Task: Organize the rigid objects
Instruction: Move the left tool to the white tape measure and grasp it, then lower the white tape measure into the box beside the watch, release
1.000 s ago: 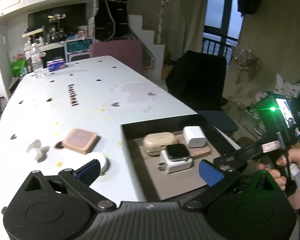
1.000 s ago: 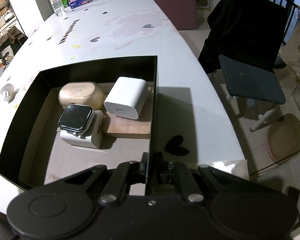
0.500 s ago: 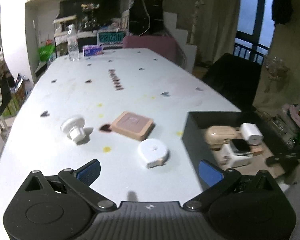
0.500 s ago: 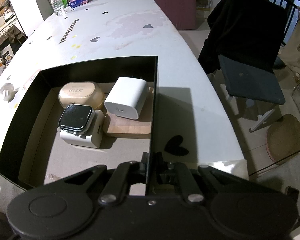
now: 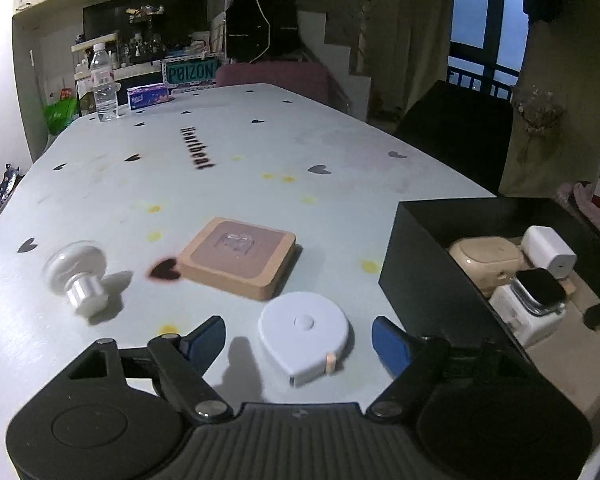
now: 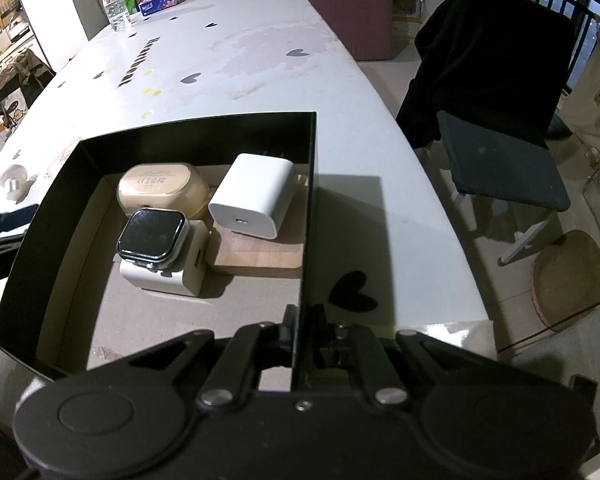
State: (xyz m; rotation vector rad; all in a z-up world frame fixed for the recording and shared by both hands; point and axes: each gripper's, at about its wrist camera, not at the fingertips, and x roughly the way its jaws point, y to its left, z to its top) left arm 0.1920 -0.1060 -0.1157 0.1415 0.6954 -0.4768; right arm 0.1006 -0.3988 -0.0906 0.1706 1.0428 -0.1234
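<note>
Table [image 5: 260, 140]: tape measure [image 5: 305, 330], coaster [image 5: 238, 256], spool [image 5: 78, 276], box [image 5: 424, 264].

light: dim indoor, dusk-blue window [image 5: 485, 36] | shadows: soft beside your black box [image 6: 204, 128] | blur: slight left-view smear | edges: fisheye bending, dark corners

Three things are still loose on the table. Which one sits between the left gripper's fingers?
The white tape measure, flat between the closing left gripper fingers, untouched. The tan square block lies beyond; the white knob is off left.
</note>
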